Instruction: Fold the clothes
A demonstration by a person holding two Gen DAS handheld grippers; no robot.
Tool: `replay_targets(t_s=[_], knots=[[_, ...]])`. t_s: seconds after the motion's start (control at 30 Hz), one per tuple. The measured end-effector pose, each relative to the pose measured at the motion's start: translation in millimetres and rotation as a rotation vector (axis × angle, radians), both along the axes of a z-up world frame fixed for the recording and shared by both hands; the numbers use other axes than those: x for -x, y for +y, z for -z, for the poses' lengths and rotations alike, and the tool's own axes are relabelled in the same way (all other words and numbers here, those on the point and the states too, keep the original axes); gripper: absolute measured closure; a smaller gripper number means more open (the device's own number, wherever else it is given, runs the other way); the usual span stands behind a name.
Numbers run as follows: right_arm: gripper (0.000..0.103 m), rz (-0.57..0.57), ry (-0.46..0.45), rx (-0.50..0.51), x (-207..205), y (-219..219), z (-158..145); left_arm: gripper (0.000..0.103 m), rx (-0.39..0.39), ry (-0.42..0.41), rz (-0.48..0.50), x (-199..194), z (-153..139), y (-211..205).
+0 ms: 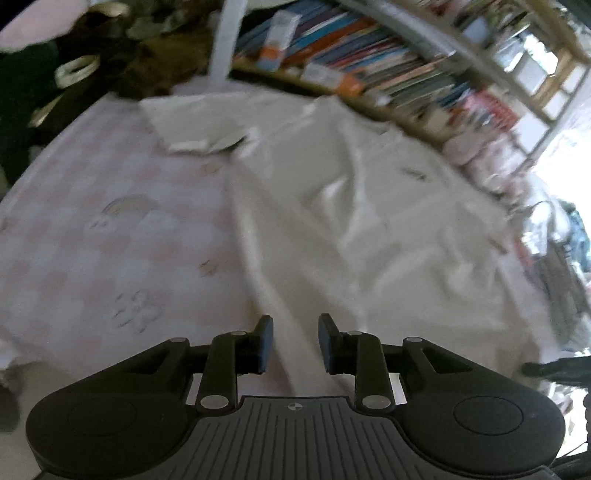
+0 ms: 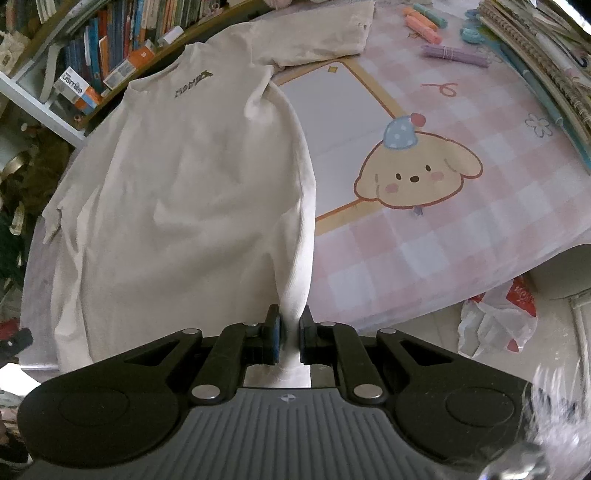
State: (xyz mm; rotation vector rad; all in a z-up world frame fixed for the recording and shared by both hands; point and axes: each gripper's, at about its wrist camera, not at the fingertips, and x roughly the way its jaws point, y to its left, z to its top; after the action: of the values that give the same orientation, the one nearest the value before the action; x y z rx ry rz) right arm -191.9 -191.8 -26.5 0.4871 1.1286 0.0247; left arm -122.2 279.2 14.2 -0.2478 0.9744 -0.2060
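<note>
A cream T-shirt (image 2: 184, 177) lies spread on a pink checked table cover (image 2: 424, 251), its neck toward the bookshelf. My right gripper (image 2: 290, 332) is shut on the shirt's bottom hem corner, lifted into a ridge. In the blurred left wrist view the shirt (image 1: 369, 221) fills the right half, one sleeve (image 1: 199, 125) at the far left. My left gripper (image 1: 295, 341) is open just above the shirt's near edge, nothing between its fingers.
A bookshelf (image 2: 122, 48) runs along the far table edge. Pens and markers (image 2: 439, 33) and stacked notebooks (image 2: 546, 59) lie at the far right. A plastic bag (image 2: 495, 321) sits on the floor past the table's near edge.
</note>
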Motion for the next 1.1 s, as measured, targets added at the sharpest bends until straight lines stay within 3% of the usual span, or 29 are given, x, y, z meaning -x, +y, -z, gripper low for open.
replay_targets(t_s=[0.07, 0.13, 0.2, 0.97, 1.07, 1.1], knots=[[0.094, -0.003, 0.004, 0.008, -0.7, 0.5, 1.2, 0.069, -0.002, 0.014, 0.002, 4.2, 7.2, 1.8], [0.094, -0.004, 0.008, 0.015, -1.2, 1.4, 2.2, 0.054, -0.006, 0.022, 0.006, 8.2, 13.3, 1.8], [0.094, -0.006, 0.012, 0.022, -2.0, 2.3, 3.0, 0.051, -0.015, 0.019, 0.017, 11.7, 17.8, -0.7], [0.094, -0.014, 0.006, 0.077, 3.7, 4.2, 4.3, 0.056, -0.068, -0.037, 0.092, 23.0, 32.8, -22.1], [0.094, -0.013, 0.003, 0.080, 4.3, 4.8, 4.4, 0.062, -0.057, -0.023, 0.093, 18.4, 39.1, -27.7], [0.094, -0.013, 0.002, 0.081, 4.5, 5.0, 4.4, 0.072, -0.042, -0.016, 0.096, 17.6, 40.5, -29.1]])
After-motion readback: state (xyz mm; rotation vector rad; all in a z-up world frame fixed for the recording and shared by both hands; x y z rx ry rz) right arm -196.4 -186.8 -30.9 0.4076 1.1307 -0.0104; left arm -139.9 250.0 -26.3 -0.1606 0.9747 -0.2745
